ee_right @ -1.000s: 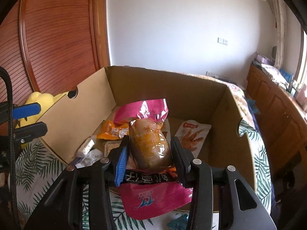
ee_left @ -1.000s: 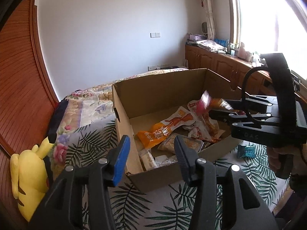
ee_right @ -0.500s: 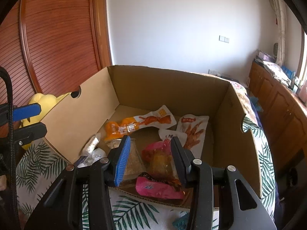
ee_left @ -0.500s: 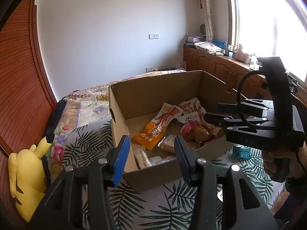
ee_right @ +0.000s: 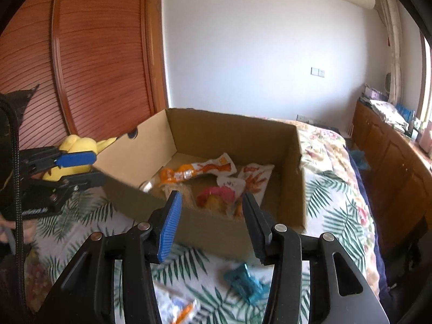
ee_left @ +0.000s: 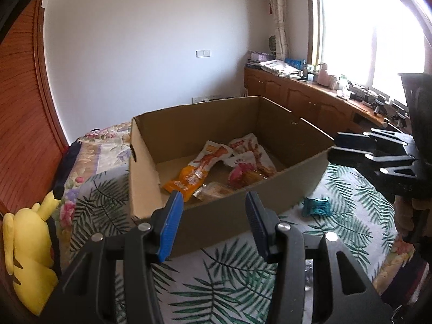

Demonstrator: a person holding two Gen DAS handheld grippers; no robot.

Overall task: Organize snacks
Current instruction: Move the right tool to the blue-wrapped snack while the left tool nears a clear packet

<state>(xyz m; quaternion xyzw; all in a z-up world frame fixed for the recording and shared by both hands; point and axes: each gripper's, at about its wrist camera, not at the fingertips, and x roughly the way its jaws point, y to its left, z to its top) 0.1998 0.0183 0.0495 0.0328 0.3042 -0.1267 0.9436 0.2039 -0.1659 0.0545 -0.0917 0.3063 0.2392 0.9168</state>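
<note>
A brown cardboard box point(ee_left: 294, 132) point(ee_right: 289, 189) stands on the bed and holds several snack packs. An orange pack point(ee_left: 191, 174) point(ee_right: 186, 172), a white pack with red print point(ee_left: 251, 148) point(ee_right: 255, 175) and the pink-and-orange pack point(ee_left: 241, 174) point(ee_right: 216, 198) lie inside. A teal packet point(ee_left: 316, 206) point(ee_right: 244, 282) lies on the bedspread outside the box. A white-and-orange packet point(ee_right: 181, 307) lies near it. My left gripper point(ee_left: 213, 216) is open and empty in front of the box. My right gripper point(ee_right: 210, 213) is open and empty, back from the box's near wall.
A yellow plush toy point(ee_left: 29, 245) point(ee_right: 77, 151) sits at the left of the bed by the wooden wardrobe point(ee_right: 81, 67). Wooden cabinets point(ee_left: 310, 100) with clutter run under the window at the right. The leaf-print bedspread point(ee_left: 216, 283) surrounds the box.
My right gripper opened and dropped the pink-and-orange pack into the box, then pulled back and up. My left gripper also drew back slightly from the box.
</note>
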